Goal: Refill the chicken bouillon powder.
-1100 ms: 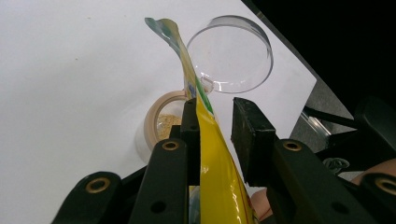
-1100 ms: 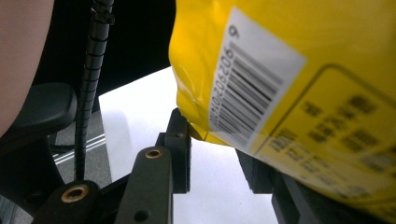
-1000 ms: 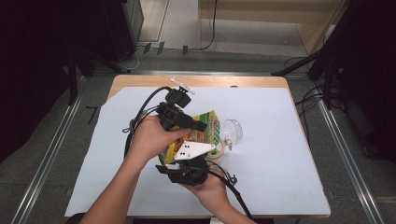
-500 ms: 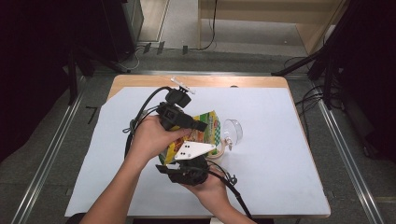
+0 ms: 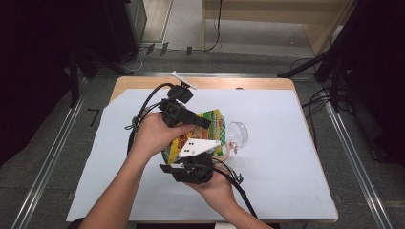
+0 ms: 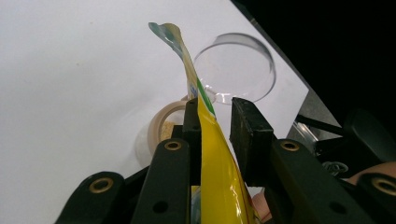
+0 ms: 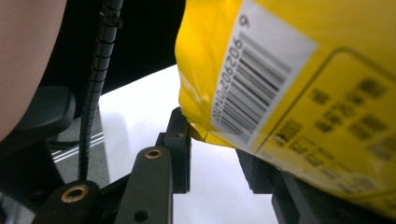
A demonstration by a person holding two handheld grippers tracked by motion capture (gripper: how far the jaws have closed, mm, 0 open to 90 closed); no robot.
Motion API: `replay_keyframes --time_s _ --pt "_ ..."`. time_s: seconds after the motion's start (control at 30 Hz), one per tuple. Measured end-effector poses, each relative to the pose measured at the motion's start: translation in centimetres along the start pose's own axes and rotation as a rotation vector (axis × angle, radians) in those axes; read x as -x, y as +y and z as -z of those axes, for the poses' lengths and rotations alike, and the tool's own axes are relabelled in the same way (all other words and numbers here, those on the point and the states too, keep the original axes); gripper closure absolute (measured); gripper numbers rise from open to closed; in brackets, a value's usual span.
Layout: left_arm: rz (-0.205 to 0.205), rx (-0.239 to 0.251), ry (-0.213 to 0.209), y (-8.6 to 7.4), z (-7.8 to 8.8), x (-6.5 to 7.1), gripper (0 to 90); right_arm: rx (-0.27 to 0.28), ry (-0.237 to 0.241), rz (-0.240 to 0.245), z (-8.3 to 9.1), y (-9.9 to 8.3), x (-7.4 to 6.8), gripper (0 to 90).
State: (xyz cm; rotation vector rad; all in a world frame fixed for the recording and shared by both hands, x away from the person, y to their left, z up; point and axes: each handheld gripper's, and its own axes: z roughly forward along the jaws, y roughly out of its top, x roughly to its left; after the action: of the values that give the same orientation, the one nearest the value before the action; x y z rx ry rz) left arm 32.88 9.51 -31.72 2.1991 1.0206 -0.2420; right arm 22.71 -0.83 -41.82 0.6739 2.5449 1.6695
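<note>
A yellow and green snack bag (image 5: 213, 125) is held upright above the white sheet, between my two grippers. My left gripper (image 5: 199, 122) comes in from the left and grips the bag's upper part. In the left gripper view the bag (image 6: 212, 154) fills the space between the jaws of the left gripper (image 6: 215, 105), and its flat top seal rises past them. My right gripper (image 5: 191, 164) sits just below, near the person. Its jaws, in the right gripper view (image 7: 217, 144), clamp the bag's lower corner (image 7: 261, 79) beside the barcode.
A clear glass cup (image 5: 237, 134) lies on its side just right of the bag, seen also beyond the jaws as the cup (image 6: 236, 65). A tan tape roll (image 6: 156, 128) rests by it. A white sheet (image 5: 286, 167) covers the wooden table. Black cables trail from both grippers.
</note>
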Motion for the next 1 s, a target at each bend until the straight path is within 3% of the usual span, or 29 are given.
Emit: replay_keyframes --time_s 0.2,0.4,1.0 --pt "0.01 -0.002 0.0 -0.4 -0.4 -0.1 76.8 -0.01 0.015 -0.02 -0.2 -0.6 -0.1 68.5" --pt "-0.017 -0.003 0.037 -0.7 -0.2 0.8 76.4 -0.008 0.018 -0.009 -0.2 -0.8 -0.2 68.7" --pt "-0.021 -0.003 0.042 -0.7 -0.1 0.8 76.5 -0.001 0.022 -0.012 -0.3 -0.8 -0.3 68.8"
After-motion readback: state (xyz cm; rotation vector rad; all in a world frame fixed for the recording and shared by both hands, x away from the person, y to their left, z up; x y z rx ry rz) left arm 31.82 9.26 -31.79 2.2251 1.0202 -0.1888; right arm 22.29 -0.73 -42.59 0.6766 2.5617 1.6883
